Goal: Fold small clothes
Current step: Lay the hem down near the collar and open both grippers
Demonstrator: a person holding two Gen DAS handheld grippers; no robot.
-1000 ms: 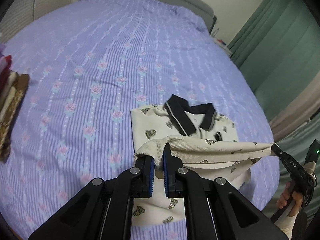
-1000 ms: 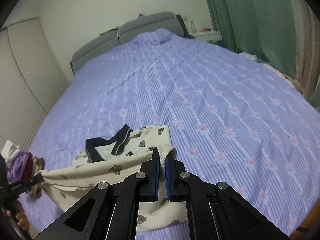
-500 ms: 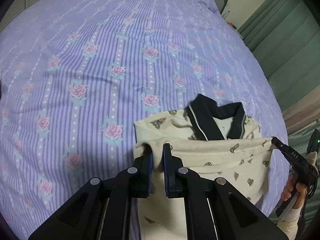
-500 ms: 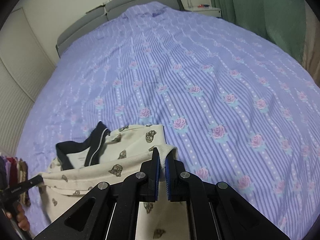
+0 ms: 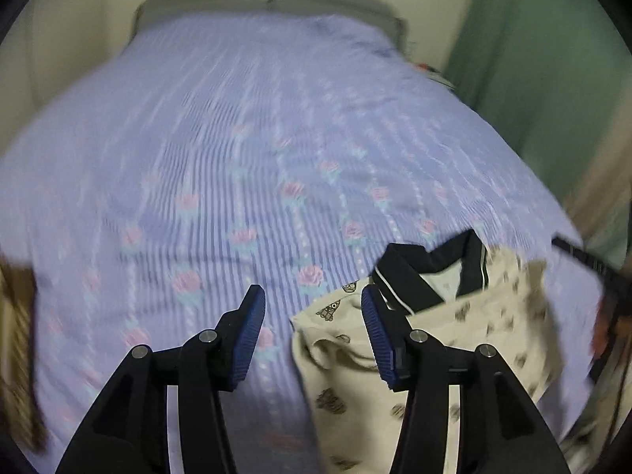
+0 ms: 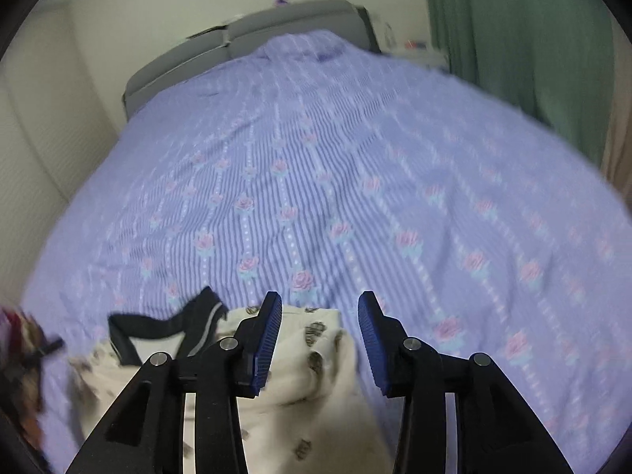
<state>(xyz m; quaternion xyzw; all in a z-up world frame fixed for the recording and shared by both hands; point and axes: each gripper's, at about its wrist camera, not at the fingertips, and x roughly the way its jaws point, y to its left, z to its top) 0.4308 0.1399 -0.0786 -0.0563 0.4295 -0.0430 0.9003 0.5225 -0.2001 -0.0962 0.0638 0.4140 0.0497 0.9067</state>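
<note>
Both jaws spread wide and holding nothing, the left hand-held gripper [image 5: 312,331] and right hand-held gripper [image 6: 320,333] hang over the cream shirt [image 5: 466,339] with its black collar [image 5: 407,276], which lies folded at the near edge of the bed [image 6: 355,166], the grey headboard [image 6: 252,35] beyond.

Bed [image 6: 355,150] with lilac striped rose-print cover, cream printed shirt [image 5: 454,339] with black collar lying near its edge
</note>
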